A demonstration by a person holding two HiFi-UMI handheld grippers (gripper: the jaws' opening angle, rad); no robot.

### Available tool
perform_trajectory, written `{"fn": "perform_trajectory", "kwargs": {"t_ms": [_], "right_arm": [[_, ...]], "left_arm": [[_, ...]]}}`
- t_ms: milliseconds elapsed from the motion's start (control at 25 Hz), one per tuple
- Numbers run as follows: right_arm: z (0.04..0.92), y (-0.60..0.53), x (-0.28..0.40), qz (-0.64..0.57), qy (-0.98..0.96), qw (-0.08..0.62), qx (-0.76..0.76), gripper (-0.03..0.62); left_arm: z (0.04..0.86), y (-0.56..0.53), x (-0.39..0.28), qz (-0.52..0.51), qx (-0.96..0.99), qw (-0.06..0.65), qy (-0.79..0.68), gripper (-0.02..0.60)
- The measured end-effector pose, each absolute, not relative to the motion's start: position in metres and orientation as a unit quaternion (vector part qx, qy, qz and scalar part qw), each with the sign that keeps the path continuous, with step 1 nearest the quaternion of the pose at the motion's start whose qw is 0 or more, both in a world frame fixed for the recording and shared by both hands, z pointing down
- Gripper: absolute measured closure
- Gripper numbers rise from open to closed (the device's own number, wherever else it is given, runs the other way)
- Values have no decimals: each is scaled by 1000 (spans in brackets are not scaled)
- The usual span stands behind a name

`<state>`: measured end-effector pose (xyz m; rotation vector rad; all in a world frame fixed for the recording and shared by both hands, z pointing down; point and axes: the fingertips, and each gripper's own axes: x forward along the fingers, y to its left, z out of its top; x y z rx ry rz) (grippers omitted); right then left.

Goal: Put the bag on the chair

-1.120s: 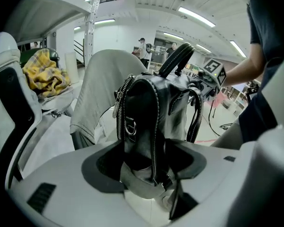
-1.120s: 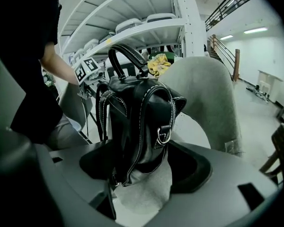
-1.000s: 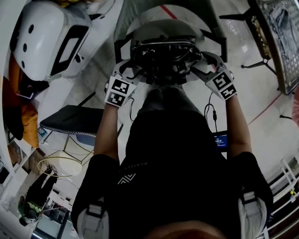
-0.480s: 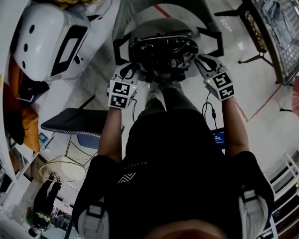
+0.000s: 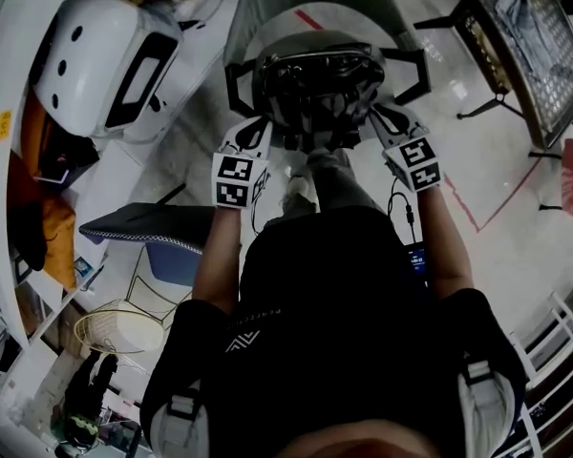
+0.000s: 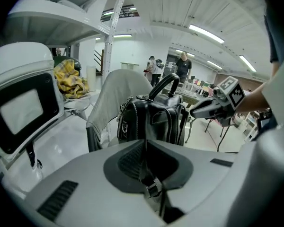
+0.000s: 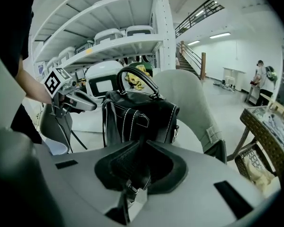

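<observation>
- Your left claw (image 6: 145, 150) is pinched shut on a bag (image 5: 315, 89) strap (image 6: 154, 189).
- Your right claw (image 7: 139, 148) has just been closing on another strap (image 7: 132, 189). I think this keeps the bag level over the chair (image 5: 282, 29).

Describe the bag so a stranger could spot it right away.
Find the grey round-backed chair in front of the person. The bag is just before it, black leather. White stitching and an arched handle set it apart from the white machines nearby.
</observation>
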<state>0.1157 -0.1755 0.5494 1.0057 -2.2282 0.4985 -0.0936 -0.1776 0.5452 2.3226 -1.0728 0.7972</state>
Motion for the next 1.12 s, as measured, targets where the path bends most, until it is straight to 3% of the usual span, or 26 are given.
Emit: {"fn": "perform_trajectory", "kwargs": {"t_ms": [320,600,1120], "right_arm": [[542,-149,103,192,-830,305,426,540],[536,-126,106,263,-790,238,500,542],[532,-106,87,262,-795,221,501,548]], "left_arm": [[541,-156,-83,292,842,234,-387,562],[536,-135,-74,290,836,237,-401,565],[534,-107,-63,300,840,241,-382,565]]}}
